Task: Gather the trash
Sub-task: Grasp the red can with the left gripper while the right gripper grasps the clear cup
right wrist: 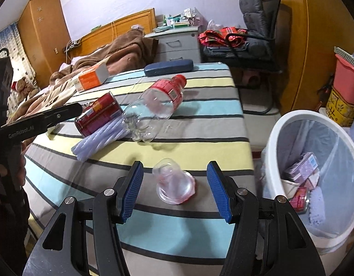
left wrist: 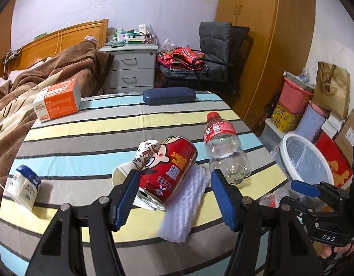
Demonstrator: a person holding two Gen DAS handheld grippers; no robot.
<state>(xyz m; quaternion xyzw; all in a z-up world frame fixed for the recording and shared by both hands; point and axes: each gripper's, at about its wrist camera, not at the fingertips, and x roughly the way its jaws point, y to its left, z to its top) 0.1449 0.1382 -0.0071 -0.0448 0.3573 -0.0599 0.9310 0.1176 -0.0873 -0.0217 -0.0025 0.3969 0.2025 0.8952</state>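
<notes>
A red cartoon can (left wrist: 171,172) lies on the striped table, with a crumpled paper wad (left wrist: 145,153) at its top and a white foam sheet (left wrist: 186,204) beside it. My left gripper (left wrist: 174,197) is open, its jaws on either side of the can's near end. An empty clear bottle with a red label (left wrist: 225,150) lies to the right. My right gripper (right wrist: 174,192) is open around a small clear plastic cup (right wrist: 175,185) lying near the table edge. The can (right wrist: 97,117), foam (right wrist: 100,141) and bottle (right wrist: 155,112) show beyond it. The white bin (right wrist: 276,138) stands at the right.
An orange box (left wrist: 58,101), a blue glasses case (left wrist: 169,95) and a small white jar (left wrist: 23,188) sit on the table (left wrist: 84,128). The bin holds trash (right wrist: 303,177). A bed lies to the left; a chair, drawers and stacked boxes stand behind and right.
</notes>
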